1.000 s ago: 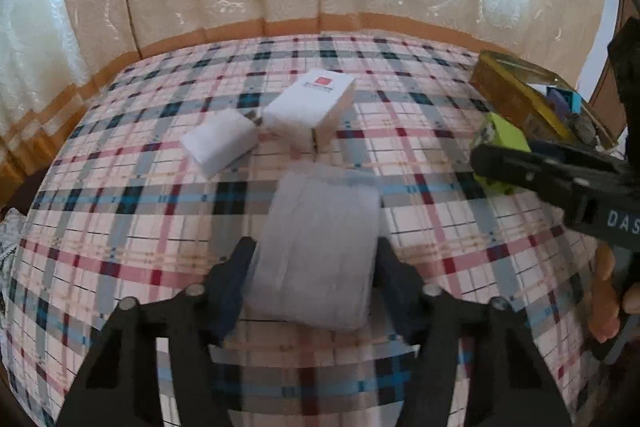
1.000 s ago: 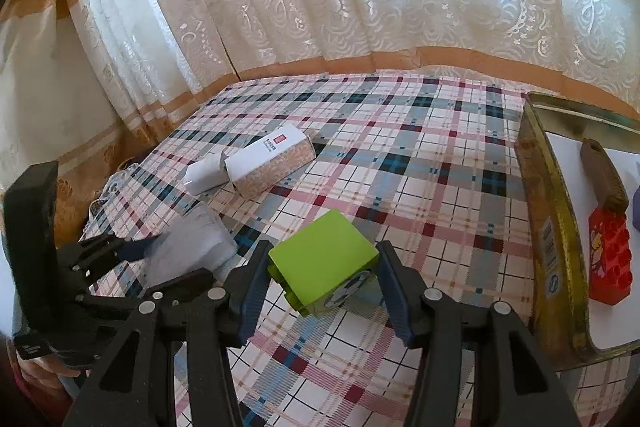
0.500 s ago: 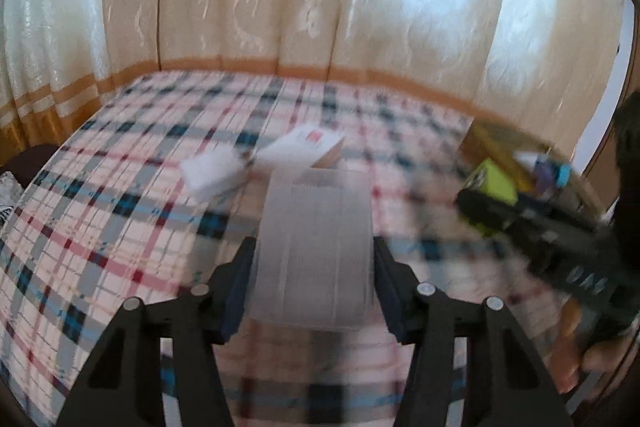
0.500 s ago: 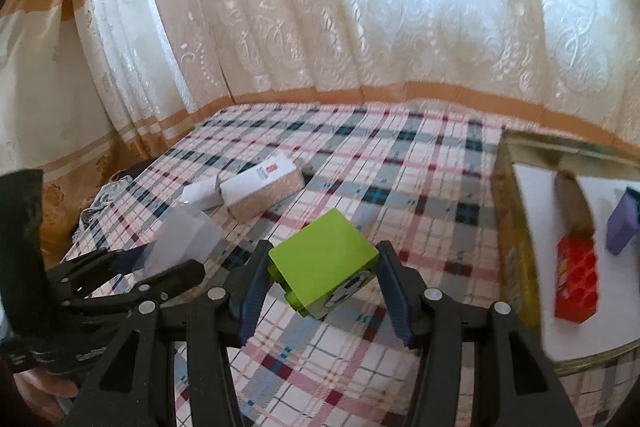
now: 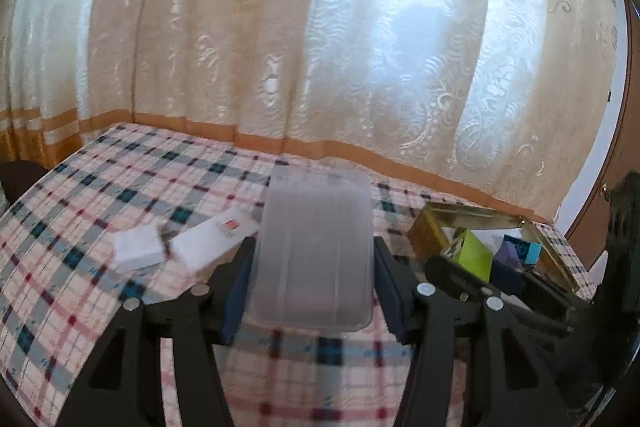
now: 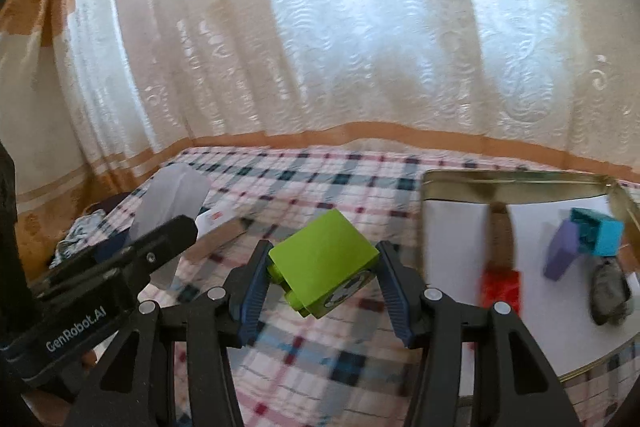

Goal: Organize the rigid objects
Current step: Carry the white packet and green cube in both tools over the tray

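Observation:
My left gripper [image 5: 312,291] is shut on a translucent white plastic box [image 5: 314,251] and holds it above the plaid table [image 5: 80,187]. My right gripper [image 6: 322,287] is shut on a lime green toy block [image 6: 324,263], held in the air left of the gold tin tray [image 6: 520,183]. The tray holds a red brick [image 6: 502,287], a purple block [image 6: 562,255], a teal block [image 6: 598,235], a brown stick and a grey object. The green block also shows in the left wrist view [image 5: 474,255], as does the tray [image 5: 428,231].
A white carton with a red label [image 5: 216,243] and a small white box [image 5: 138,247] lie on the table at the left. Lace curtains [image 6: 320,27] hang behind the table. The left gripper's body [image 6: 100,287] sits at the left of the right wrist view.
Both grippers have risen and tilted up with their loads. The plastic box has left the table. The right gripper has moved nearer to the tin tray.

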### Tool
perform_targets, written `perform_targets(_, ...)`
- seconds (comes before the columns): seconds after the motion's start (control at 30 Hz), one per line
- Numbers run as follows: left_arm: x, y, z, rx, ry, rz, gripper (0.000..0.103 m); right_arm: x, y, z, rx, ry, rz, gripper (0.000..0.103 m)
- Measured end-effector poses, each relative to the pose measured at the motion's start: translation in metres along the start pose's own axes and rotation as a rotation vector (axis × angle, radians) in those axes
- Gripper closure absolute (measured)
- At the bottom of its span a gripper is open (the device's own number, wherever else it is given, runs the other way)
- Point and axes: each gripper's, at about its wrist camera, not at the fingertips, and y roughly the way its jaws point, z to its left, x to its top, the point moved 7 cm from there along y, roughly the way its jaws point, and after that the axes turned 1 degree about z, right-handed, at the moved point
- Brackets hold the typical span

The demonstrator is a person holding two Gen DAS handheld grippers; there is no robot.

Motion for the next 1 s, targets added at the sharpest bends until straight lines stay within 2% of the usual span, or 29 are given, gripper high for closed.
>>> perform_targets(0.23, 0.006, 0.009, -0.031, -0.015, 0.009, -0.048, 0.048, 0.010, -0.004, -0.038, -0.040, 0.061, -0.022, 0.048)
perform_targets(0.4, 0.007, 0.013, -0.048, -0.020, 0.009, -0.064, 0.048, 0.016, -0.013, -0.056, -0.082, 0.060, -0.053, 0.048)
perform_targets(0.63, 0.006, 0.024, -0.074, -0.038, 0.027, -0.058, 0.048, 0.019, -0.022, -0.091, -0.139, 0.101, -0.071, 0.048)
perform_targets(1.0, 0.003, 0.035, -0.115, -0.066, 0.055, -0.053, 0.048, 0.021, -0.036, -0.123, -0.196, 0.119, -0.100, 0.048)
